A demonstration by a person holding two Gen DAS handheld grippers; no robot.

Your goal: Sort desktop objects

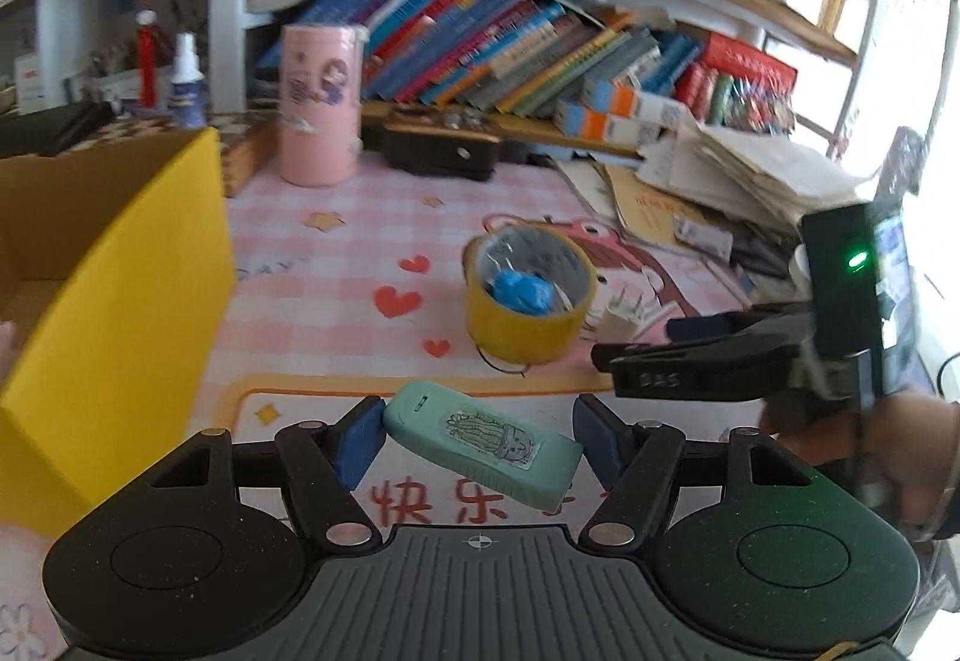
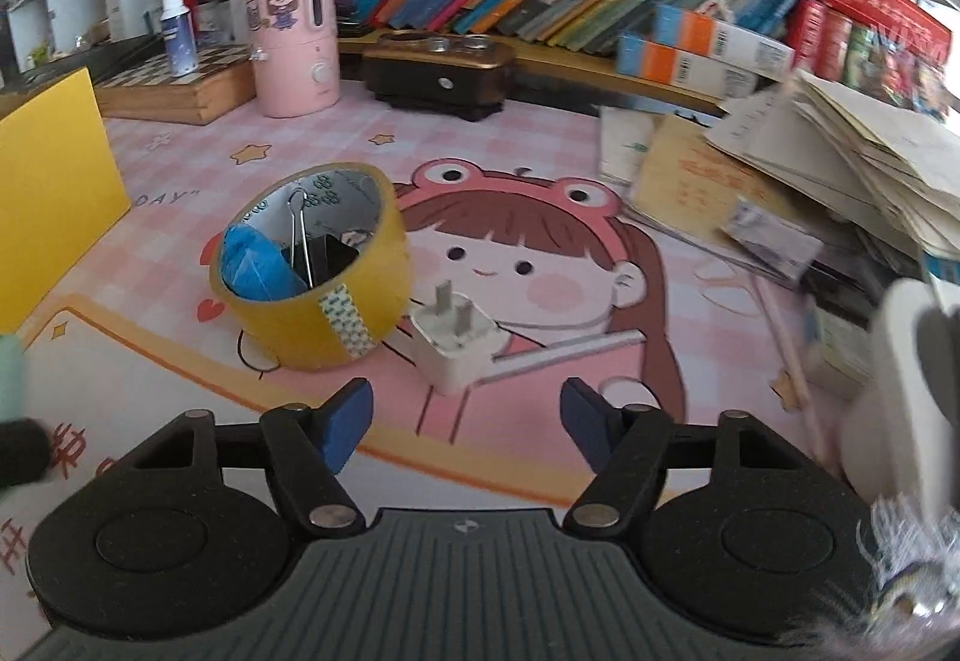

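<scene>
A mint green oblong case (image 1: 510,451) with a cactus sticker hangs tilted above the pink desk mat, and my left gripper (image 1: 480,436) is shut on it, a blue pad at each end. A yellow tape roll (image 1: 528,301) (image 2: 318,295) stands on the mat with a blue wad and a black binder clip inside. A white plug adapter (image 2: 456,349) (image 1: 624,316) lies beside the roll, prongs up. My right gripper (image 2: 465,415) is open just short of the adapter, nothing between its pads. From the left wrist it shows at the right (image 1: 636,343).
An open yellow cardboard box (image 1: 120,301) (image 2: 54,181) stands at the left. Behind are a pink humidifier (image 2: 294,31), a wooden chessboard box (image 2: 174,85), a dark brown case (image 2: 438,73) and a row of books. A loose pile of papers (image 2: 840,169) fills the right side.
</scene>
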